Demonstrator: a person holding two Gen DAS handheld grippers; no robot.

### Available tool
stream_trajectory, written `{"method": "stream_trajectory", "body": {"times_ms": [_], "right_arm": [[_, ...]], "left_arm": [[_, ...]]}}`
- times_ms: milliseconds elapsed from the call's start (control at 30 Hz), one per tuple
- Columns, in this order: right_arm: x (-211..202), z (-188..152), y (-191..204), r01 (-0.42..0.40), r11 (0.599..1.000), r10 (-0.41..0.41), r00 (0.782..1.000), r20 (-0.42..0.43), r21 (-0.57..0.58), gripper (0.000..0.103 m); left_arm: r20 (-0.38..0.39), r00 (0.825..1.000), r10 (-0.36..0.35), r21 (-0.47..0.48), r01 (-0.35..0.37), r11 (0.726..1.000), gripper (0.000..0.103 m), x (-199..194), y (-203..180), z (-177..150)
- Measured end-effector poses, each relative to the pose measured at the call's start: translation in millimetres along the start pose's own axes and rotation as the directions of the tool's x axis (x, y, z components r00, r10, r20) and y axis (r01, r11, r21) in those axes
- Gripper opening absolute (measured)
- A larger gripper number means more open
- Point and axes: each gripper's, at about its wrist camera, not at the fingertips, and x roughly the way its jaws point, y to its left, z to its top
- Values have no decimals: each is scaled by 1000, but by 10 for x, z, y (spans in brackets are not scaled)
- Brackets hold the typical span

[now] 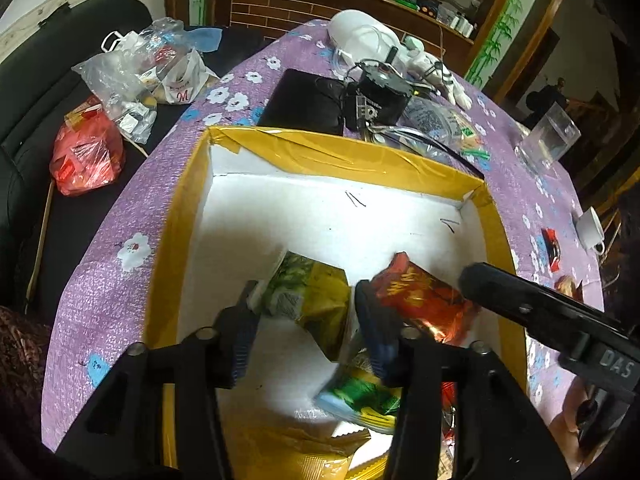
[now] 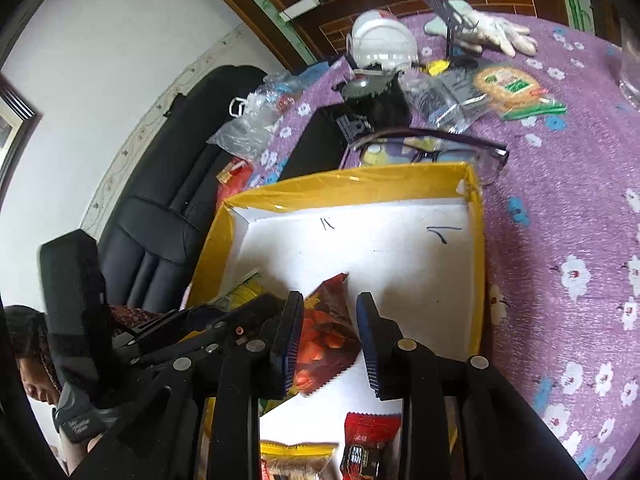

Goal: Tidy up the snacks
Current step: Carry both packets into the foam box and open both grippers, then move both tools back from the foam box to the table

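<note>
A yellow-taped cardboard box [image 1: 340, 152] with a white inside sits on the purple tablecloth. My left gripper [image 1: 308, 312] hangs low in the box, open, with a yellow-green snack packet [image 1: 320, 304] loose between its fingers. My right gripper [image 2: 330, 336] is in the same box [image 2: 360, 184], open, with a red snack packet [image 2: 326, 332] between its pads; the left pad brushes it. The left wrist view shows this red packet [image 1: 420, 296] at the tip of a right gripper finger [image 1: 500, 292]. More packets lie at the near end: green [image 1: 360, 396], gold [image 1: 304, 456], red-black [image 2: 368, 444].
Behind the box lie glasses [image 2: 432, 140], a black device [image 1: 376, 96], a white helmet-like object [image 2: 380, 44], gloves [image 2: 492, 32] and wrapped items. A clear plastic box [image 1: 552, 136] and a white cup [image 1: 592, 228] stand at the right. Plastic bags [image 1: 120, 84] lie on the black sofa at the left.
</note>
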Motion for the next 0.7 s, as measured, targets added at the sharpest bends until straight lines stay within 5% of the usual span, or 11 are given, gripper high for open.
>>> {"method": "stream_trajectory", "body": {"times_ms": [433, 700], "right_arm": [[-645, -332, -162, -36, 999, 36, 997, 67, -11, 37], [-1210, -542, -631, 29, 999, -31, 990, 136, 16, 44]], "left_arm": [[39, 999, -33, 8, 33, 999, 48, -269, -235, -129], [87, 992, -86, 69, 80, 994, 55, -567, -666, -295]]}}
